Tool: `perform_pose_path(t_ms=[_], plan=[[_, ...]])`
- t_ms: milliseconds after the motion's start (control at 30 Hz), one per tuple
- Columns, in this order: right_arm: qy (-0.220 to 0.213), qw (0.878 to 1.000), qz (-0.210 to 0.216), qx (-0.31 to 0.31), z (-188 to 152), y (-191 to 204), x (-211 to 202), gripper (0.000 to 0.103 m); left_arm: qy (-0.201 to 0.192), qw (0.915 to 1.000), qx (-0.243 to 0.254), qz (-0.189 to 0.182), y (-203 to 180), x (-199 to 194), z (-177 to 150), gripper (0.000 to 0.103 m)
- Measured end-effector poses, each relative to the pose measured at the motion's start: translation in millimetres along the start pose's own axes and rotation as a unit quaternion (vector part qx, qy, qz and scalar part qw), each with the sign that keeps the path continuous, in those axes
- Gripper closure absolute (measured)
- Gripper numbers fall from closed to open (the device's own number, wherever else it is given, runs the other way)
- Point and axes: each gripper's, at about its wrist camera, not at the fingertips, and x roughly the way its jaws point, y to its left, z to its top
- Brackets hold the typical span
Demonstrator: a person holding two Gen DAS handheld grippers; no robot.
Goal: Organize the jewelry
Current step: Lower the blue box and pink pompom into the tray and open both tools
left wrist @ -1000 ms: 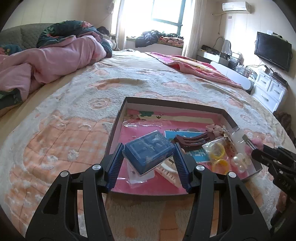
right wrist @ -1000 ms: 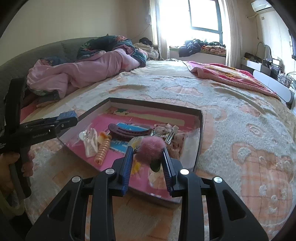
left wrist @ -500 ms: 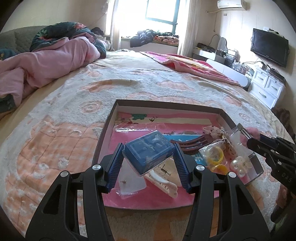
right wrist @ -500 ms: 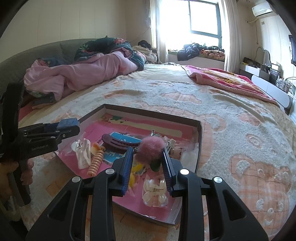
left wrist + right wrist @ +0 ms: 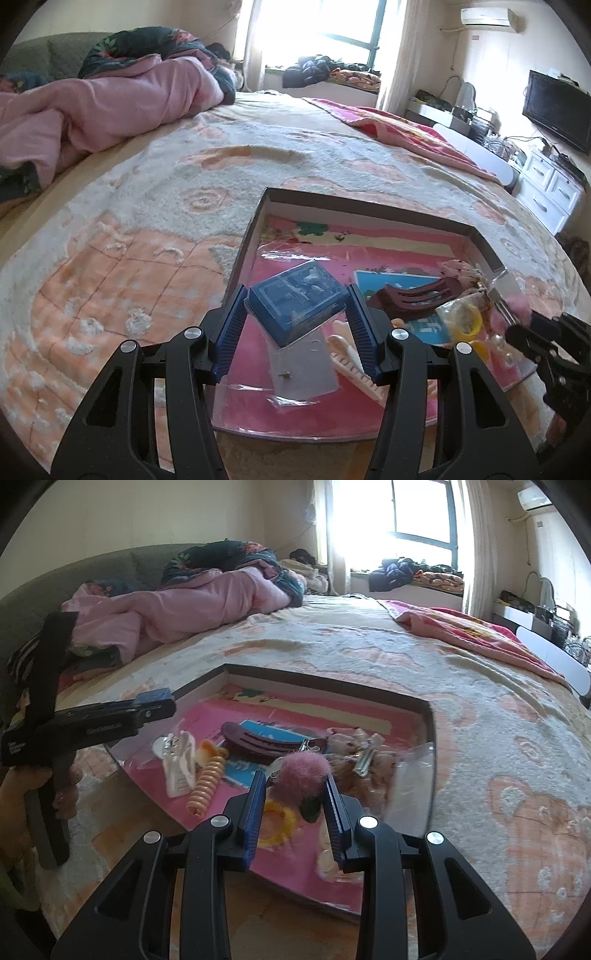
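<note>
A shallow dark-rimmed tray (image 5: 369, 202) with a pink floor lies on the bed; it also shows in the right wrist view (image 5: 325, 682). My left gripper (image 5: 295, 308) is shut on a small blue clear-lidded jewelry box (image 5: 293, 302), held above the tray's left half. My right gripper (image 5: 295, 792) is shut on a pink fluffy pom-pom hair tie (image 5: 301, 779), held above the tray's near part. In the tray lie a dark maroon hair claw (image 5: 258, 740), an orange spiral hair tie (image 5: 207, 781), a white clip (image 5: 181, 764), yellow rings (image 5: 467, 319) and clear plastic bags (image 5: 303, 373).
The tray rests on a peach and cream fluffy blanket (image 5: 129, 258). A pink quilt (image 5: 110, 107) is heaped at the bed's far left. A TV (image 5: 557, 109) and white drawers (image 5: 550, 192) stand at the right. The left gripper shows in the right wrist view (image 5: 110, 716).
Both grippers have drawn nearer to the tray and slightly lower, each still holding its item. The left view has shifted so the tray sits more to the right.
</note>
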Motion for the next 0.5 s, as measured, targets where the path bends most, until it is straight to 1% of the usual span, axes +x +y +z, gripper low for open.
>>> perform_pose_path(t_ms=[267, 500], plan=[[0.012, 0.999, 0.027, -0.017, -5, 18, 6, 0.073, 0.012, 0.9998, -0.014, 0.0, 8, 6, -2, 0.058], [0.027, 0.998, 0.047, -0.008, -8, 22, 11, 0.073, 0.013, 0.9999, -0.01, 0.0, 8, 7, -2, 0.058]])
